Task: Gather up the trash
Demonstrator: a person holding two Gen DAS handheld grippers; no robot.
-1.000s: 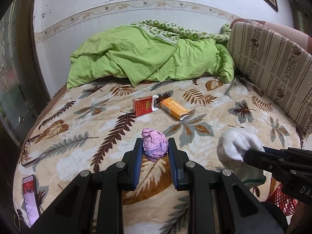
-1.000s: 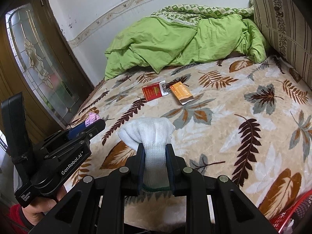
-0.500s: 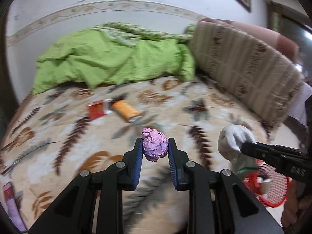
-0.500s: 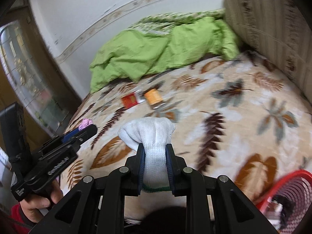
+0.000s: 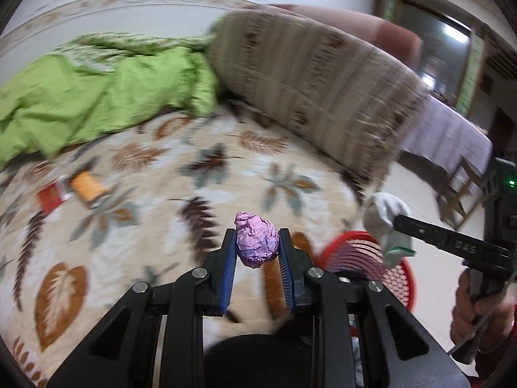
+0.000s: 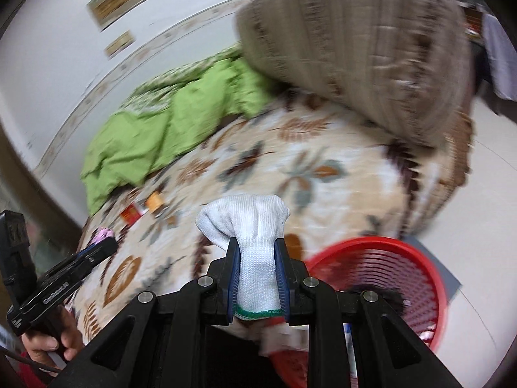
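My left gripper is shut on a crumpled pink paper ball, held in the air over the bed's near edge. My right gripper is shut on a white knit glove with a green cuff edge. The glove also shows in the left wrist view, above a red mesh basket on the floor beside the bed. In the right wrist view the basket is at lower right, just right of the gripper. A red box and an orange box lie on the bed.
The bed has a leaf-patterned blanket, a green quilt at the back and a striped cushion on the right. Pale floor lies right of the bed. Both views are motion-blurred.
Both grippers have swung right with their loads, away from the middle of the bed. The red basket has come into view close to both grippers.
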